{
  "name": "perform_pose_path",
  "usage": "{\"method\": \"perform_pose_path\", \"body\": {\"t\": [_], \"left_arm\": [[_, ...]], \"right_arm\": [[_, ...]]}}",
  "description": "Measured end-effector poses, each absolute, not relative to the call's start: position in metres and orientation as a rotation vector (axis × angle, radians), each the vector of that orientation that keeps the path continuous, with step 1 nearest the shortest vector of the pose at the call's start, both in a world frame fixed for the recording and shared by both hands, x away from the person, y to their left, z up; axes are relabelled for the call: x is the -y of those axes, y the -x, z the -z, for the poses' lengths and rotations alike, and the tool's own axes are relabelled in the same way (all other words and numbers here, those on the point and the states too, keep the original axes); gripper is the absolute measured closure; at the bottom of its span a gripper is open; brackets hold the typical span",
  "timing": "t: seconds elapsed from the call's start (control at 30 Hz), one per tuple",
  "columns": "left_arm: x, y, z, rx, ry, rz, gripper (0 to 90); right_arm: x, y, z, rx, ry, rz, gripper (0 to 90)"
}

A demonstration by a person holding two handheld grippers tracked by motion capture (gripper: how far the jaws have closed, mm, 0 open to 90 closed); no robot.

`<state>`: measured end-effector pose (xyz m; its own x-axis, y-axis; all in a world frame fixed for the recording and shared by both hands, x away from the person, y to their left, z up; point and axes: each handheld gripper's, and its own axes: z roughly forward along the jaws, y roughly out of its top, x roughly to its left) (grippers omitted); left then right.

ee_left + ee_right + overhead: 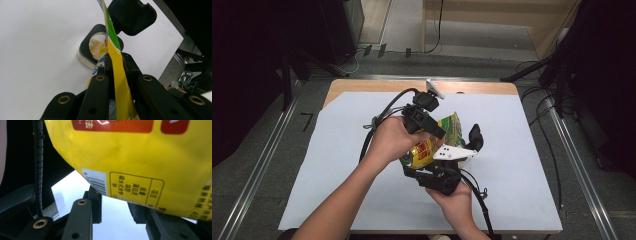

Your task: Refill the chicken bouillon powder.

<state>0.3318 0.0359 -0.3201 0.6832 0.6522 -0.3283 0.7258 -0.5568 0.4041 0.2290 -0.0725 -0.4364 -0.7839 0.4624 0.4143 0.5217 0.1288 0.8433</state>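
A yellow and green snack bag (451,127) is held up over the white sheet between both grippers. My left gripper (439,132) comes from above and is shut on the bag's thin top edge (117,82); its jaws (116,58) pinch the foil flat. My right gripper (421,167) comes in from below. In its own view the bag's bulging yellow side (125,152) with a barcode sits between the two jaws (116,205), which press on it from both sides.
A small black container (86,50) with pale crumbly contents stands on the sheet beyond the bag, its hinged lid (132,15) flipped up; it is just right of the bag (475,136). The white sheet (522,170) covers a wooden table (362,85). Cables trail from both grippers.
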Motion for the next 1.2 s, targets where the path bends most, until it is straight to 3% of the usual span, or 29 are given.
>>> {"method": "perform_pose_path", "body": {"t": [0.87,1.2], "left_arm": [[-0.0297,-0.3322,0.3262,-1.056,-2.407,0.204,86.0],[-0.0299,-0.33,0.3241,-1.001,-2.439,0.114,90.0]], "right_arm": [[0.0735,-0.2266,0.4431,2.349,1.014,1.729,68.8],[0.0733,-0.2262,0.4422,2.348,1.016,1.732,69.1]]}}
